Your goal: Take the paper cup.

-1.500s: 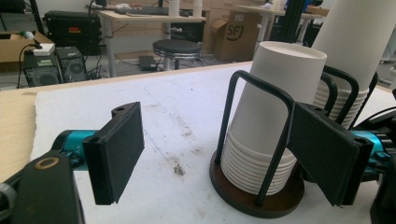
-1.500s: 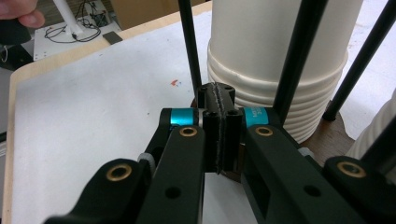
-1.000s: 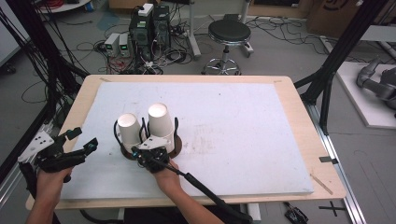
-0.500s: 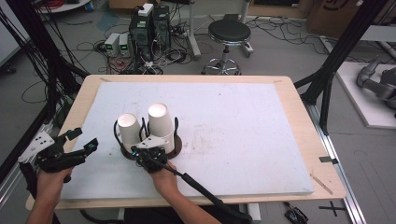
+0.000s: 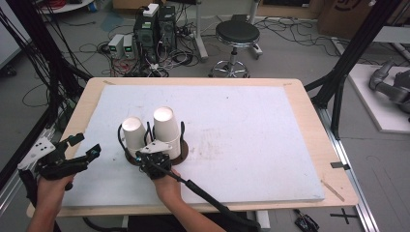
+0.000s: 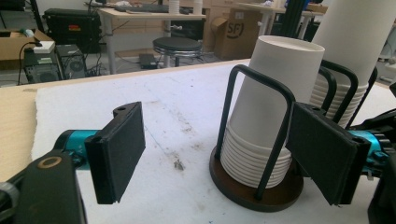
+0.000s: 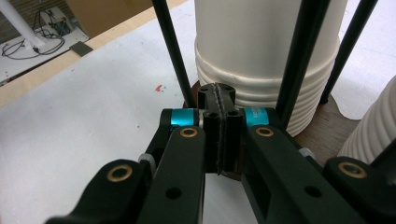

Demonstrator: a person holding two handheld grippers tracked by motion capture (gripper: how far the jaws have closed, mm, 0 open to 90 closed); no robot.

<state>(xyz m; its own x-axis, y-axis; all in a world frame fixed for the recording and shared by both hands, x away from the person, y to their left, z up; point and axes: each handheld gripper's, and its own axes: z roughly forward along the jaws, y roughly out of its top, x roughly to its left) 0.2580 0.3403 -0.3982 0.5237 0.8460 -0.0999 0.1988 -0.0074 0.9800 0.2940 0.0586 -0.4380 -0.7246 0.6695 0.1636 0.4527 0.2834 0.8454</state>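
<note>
I hold my right gripper point(image 5: 151, 155) at the lower left of centre in the high view, jaws pressed fully together; in the right gripper view the tips sit against the front edge of the dark round base point(image 7: 322, 128) of the cup holder, and I cannot tell whether they pinch that edge or merely touch it. The holder carries two stacks of upturned white paper cups inside black wire loops: the taller stack point(image 5: 165, 129) stands directly ahead of my right gripper, the shorter stack point(image 5: 133, 136) just to its left in the high view. My left gripper point(image 5: 72, 157) waits at the lower left of that frame with its jaws apart and nothing between the pads; in the left gripper view the shorter stack point(image 6: 268, 116) lies ahead between the two open pads. I judge the step in hand to be steadying the holder with the right gripper in preparation for drawing a cup off a stack. The next move calls for advancing the open left gripper to the top cup and closing gently, since thin paper walls crush easily and nested cups tend to lift together. The work surface is a white foam sheet point(image 5: 251, 130), scuffed and stained, on a wooden table point(image 5: 309, 121). Beyond it, at the top of the frame, stand a black stool point(image 5: 237, 36), computer towers point(image 5: 157, 26) and loose cables on a grey floor.
</note>
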